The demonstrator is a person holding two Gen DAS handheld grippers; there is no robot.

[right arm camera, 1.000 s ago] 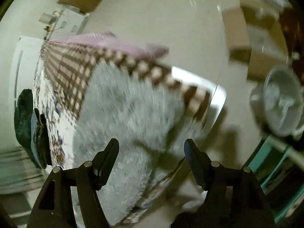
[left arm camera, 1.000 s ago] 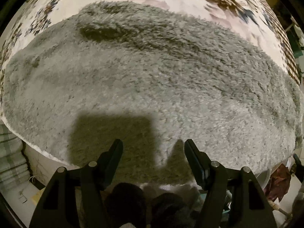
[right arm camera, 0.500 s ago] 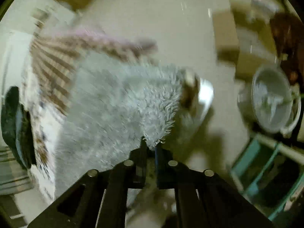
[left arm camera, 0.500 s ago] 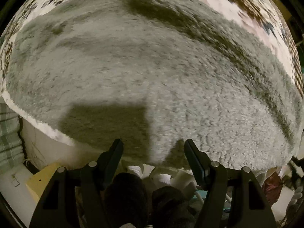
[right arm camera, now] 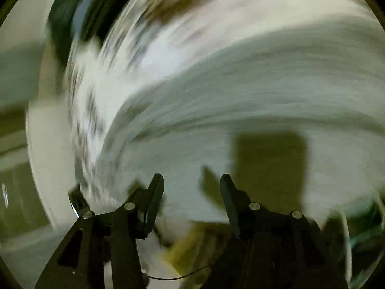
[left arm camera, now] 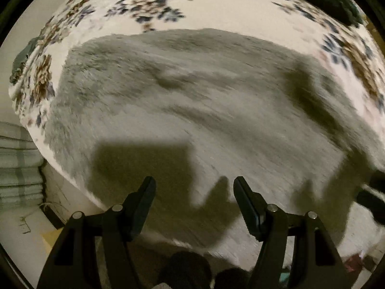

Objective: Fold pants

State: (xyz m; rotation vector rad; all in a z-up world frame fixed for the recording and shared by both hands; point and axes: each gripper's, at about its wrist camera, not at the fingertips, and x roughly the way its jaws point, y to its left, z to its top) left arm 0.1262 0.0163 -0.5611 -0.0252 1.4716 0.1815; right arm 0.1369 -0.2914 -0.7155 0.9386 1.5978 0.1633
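Fluffy grey fleece pants [left arm camera: 204,101] spread flat on floral white bedsheet [left arm camera: 216,7], left gripper [left arm camera: 195,187] spread wide above near edge, right gripper [right arm camera: 192,185] spread, empty, view blurred

I am holding the left hand-held gripper [left arm camera: 194,192] with its jaws spread wide, gripping nothing; my right hand-held gripper [right arm camera: 191,187] is likewise gaping, empty.

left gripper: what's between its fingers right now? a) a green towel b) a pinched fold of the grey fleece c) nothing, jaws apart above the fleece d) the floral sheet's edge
c: the left gripper has its jaws wide apart, with only the grey fleece pants behind the gap.
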